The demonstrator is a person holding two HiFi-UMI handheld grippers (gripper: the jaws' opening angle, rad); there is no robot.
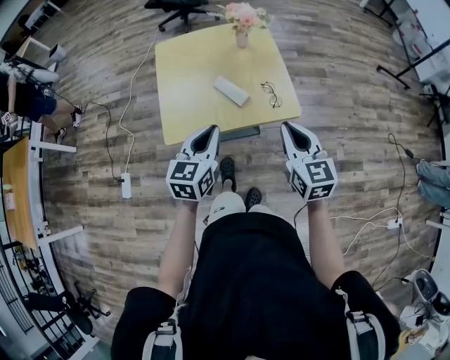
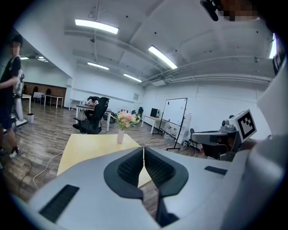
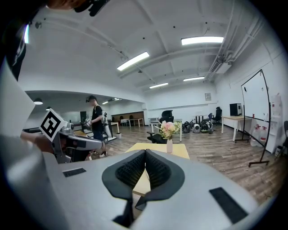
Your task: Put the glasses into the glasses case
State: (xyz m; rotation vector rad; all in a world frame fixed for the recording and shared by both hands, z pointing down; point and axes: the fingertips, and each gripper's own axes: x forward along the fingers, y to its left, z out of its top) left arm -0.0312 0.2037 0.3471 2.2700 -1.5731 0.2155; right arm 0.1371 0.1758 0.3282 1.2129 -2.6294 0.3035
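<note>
Glasses: thin dark frame lying on the yellow table point(image 1: 183, 105), in the upper centre of the head view, near the table's right edge point(image 1: 271, 94); whether the arms are folded is too small to tell.
Glasses against the jaws: well apart from both grippers and higher in the frame; nearer the right gripper, up and a little left of its tips; touched by neither.
Left gripper: lower centre-left of the head view, over the wooden floor point(image 1: 337, 84) just below the table's near edge point(image 1: 209, 135); in its own view the jaws meet at the tips with nothing between the ribbed pads point(image 2: 144, 155).
Right gripper: lower centre-right, just below the table's near right corner point(image 1: 292, 131); jaws drawn together, nothing between them point(image 3: 145, 158).
Glasses case: pale, oblong, lid down, lying at a slant on the table just left of the glasses and apart from them point(image 1: 231, 91); its inside cannot be seen.
Vase: small and white, upright at the table's far edge at the top of the frame point(image 1: 242, 39); it holds pink flowers point(image 1: 242, 14).
Gripper views: each looks along its jaws across the table top to the vase; the gripper's own body covers the near part of the table.
</note>
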